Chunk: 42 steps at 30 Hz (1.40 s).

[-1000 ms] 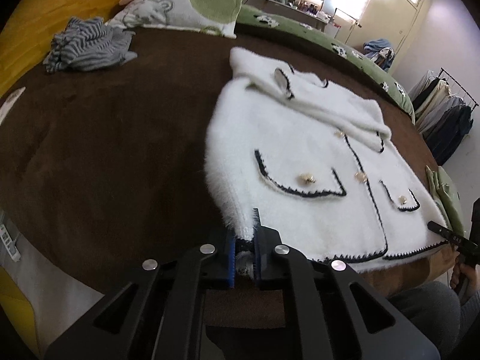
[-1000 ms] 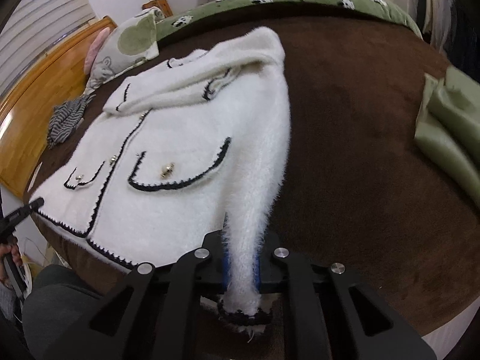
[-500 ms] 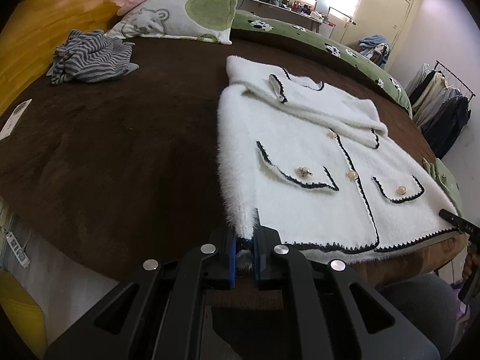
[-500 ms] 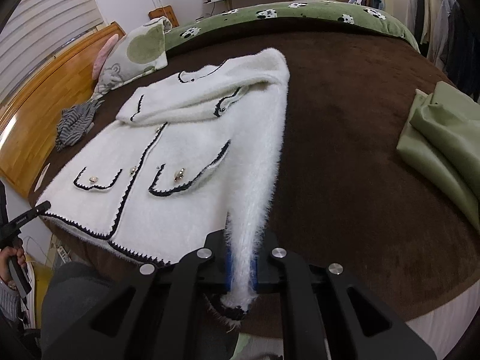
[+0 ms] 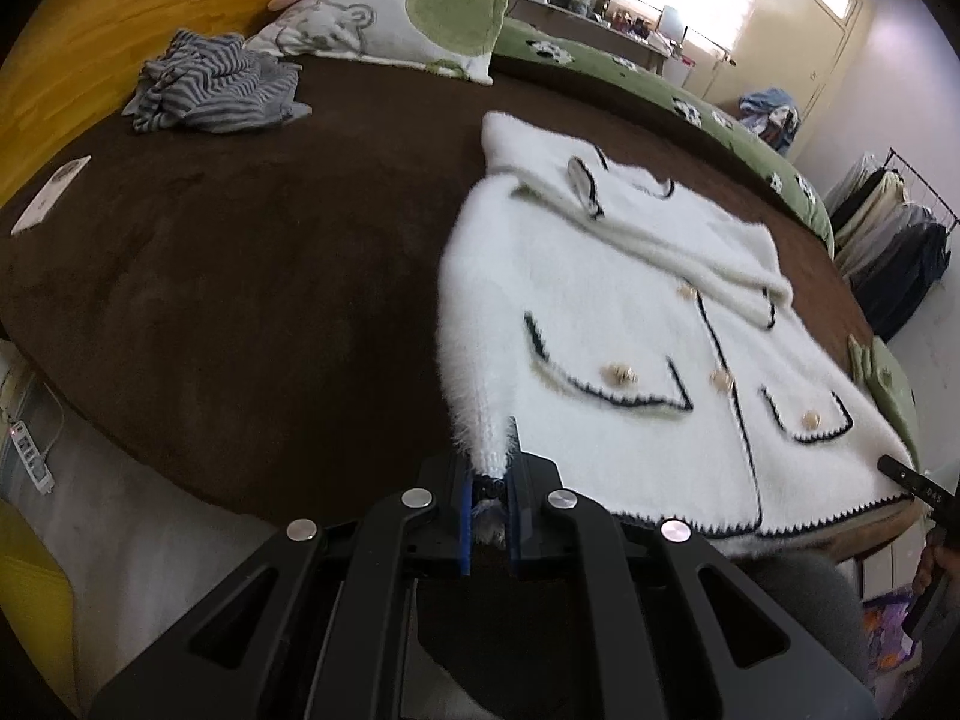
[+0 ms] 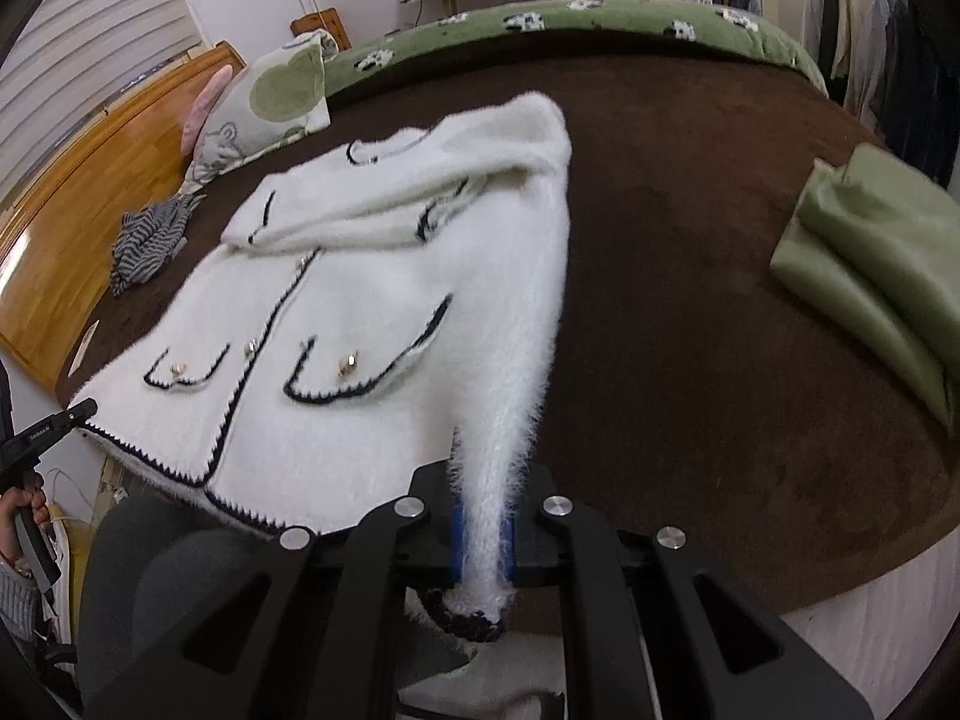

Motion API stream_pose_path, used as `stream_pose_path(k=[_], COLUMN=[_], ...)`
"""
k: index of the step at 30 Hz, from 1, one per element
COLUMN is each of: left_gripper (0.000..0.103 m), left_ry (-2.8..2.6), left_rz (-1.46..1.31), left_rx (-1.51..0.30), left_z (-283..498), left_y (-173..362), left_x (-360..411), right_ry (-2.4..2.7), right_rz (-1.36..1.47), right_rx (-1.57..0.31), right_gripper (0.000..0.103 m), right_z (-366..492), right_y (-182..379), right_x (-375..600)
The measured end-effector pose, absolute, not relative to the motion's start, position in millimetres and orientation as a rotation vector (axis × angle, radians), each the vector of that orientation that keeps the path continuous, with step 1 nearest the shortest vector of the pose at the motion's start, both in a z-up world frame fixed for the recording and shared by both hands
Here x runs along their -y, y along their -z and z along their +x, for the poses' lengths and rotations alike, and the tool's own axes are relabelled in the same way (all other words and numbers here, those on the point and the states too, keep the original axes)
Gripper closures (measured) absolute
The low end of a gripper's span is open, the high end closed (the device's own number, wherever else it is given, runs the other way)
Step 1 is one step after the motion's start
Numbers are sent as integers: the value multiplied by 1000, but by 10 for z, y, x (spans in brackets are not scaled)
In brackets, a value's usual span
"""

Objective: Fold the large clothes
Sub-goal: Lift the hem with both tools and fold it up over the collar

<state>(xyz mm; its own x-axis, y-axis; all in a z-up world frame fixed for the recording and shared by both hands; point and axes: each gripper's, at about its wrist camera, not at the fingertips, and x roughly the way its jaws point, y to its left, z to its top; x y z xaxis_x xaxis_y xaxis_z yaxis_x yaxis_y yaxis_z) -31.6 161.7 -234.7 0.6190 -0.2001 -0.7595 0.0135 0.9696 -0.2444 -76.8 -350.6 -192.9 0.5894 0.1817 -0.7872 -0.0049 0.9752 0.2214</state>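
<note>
A fluffy white cardigan [image 5: 630,330] with black trim and gold buttons lies front up on the brown bed cover [image 5: 240,276], sleeves folded across the chest. My left gripper [image 5: 489,495] is shut on its near left hem corner at the bed's edge. My right gripper [image 6: 483,531] is shut on the near right hem corner of the cardigan [image 6: 360,312], which stretches up into the jaws. The other gripper's tip shows at each view's edge.
A striped grey garment [image 5: 210,90] and a heart pillow [image 5: 408,18] lie at the head of the bed. A folded green cloth [image 6: 870,264] sits on the right side. A clothes rack [image 5: 888,240] stands beyond. A power strip [image 5: 27,450] lies on the floor.
Both grippers have kept their hold on the hem corners and shifted a little; the hem is drawn slightly further toward the bed's near edge.
</note>
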Motion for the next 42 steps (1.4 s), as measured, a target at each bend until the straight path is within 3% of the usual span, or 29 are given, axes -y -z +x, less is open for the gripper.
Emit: stream_pose_path(k=[11,22,28,33,42], left_gripper=[93,93,93,93,88], left_ry=[120,99,65,60,7], left_rz=[-209,-139,-139,-86,-81], left_rx=[-736,-642,-702,-819,-947], left_z=[459,2069,3114,3842,4229], left_y=[1625,1117,1396,2002,2756], left_x=[-1526,-1305,-1302,-1191,-1270], right_ry=[-111,-77,-23,4,41], right_rz=[131,139,133,138,153], right_rx=[-804,-757,-818,-904,-1047], right_gripper=[94,94,94,94,92], right_z=[81,1715,2712,3398,3881], right_y=[1113,713,1082,1606,2449], right_x=[3540,3669,3695,3704,3748])
